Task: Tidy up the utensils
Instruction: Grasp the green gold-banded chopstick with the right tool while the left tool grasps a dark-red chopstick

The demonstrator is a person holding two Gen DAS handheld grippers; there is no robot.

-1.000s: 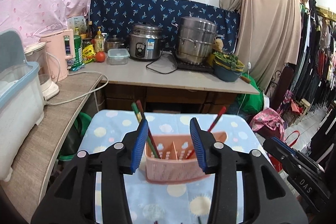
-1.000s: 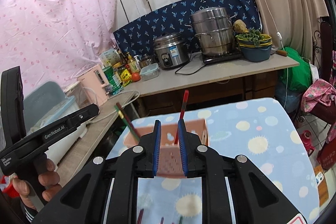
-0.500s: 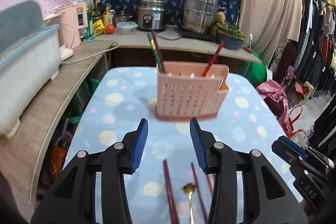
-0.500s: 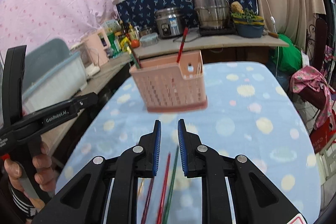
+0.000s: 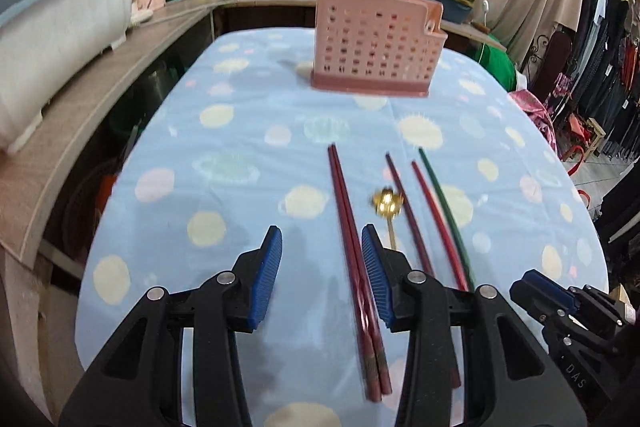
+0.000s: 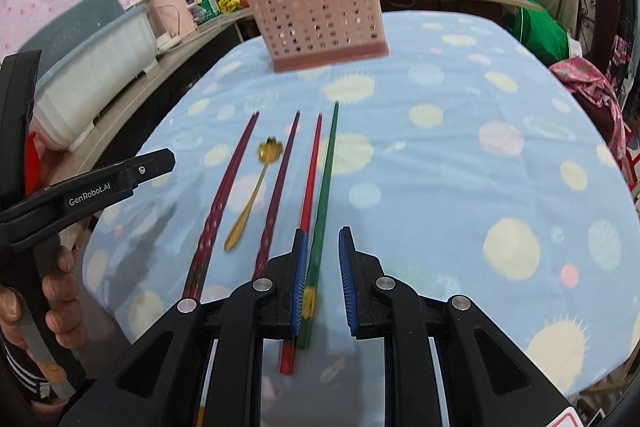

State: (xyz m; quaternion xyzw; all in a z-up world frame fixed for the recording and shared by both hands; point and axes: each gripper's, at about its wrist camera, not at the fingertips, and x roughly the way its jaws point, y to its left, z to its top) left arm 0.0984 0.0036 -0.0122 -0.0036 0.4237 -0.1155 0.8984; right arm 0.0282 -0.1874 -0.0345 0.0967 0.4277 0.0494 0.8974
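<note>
Left gripper (image 5: pixel 322 273) half open, empty; right gripper (image 6: pixel 323 281) narrowly open, empty. Pink caddy (image 5: pixel 378 43) already holds a few chopsticks. Left: dark-red pair (image 5: pixel 352 251), gold spoon (image 5: pixel 388 205), three single chopsticks (image 6: pixel 316 187), all near side of caddy.

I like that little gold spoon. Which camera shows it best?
The right wrist view: the whole spoon shows there, flower-shaped bowl to handle tip, lying between chopsticks. In the left wrist view only its blurred bowl and part of the handle show; the rest disappears behind the left gripper.
</note>
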